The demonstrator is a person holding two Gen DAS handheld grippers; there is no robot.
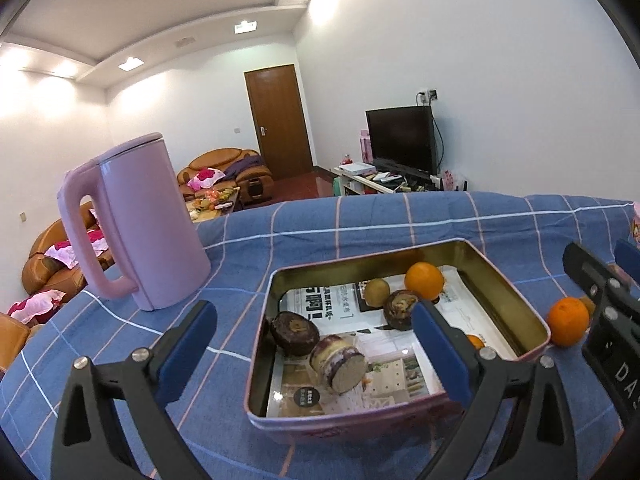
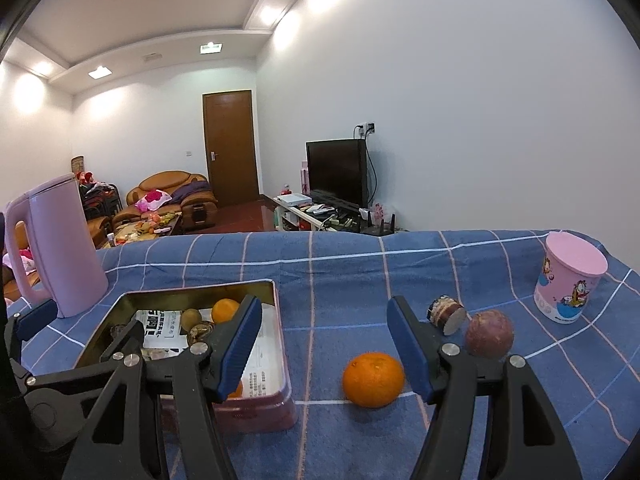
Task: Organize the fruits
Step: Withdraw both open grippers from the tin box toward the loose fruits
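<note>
Pink metal tin point(image 1: 532, 312) on blue checked cloth point(image 2: 340, 272): holds 1 orange point(image 1: 424, 280), 1 kiwi point(image 1: 377, 292), cut purple fruits, paper liner. Left gripper point(image 1: 316, 344) over tin, jaws wide apart, empty. Right gripper point(image 2: 324, 344) jaws apart, empty; loose orange point(image 2: 373, 379) on cloth beyond them, beside tin. Pink kettle point(image 1: 148, 224) left.

Ceiling lights point(image 2: 99, 72) are glowing on white walls point(image 2: 460, 100); a brown door point(image 2: 230, 146), a dark television point(image 2: 337, 171) and tan sofas point(image 2: 173, 194) are standing beyond.
</note>
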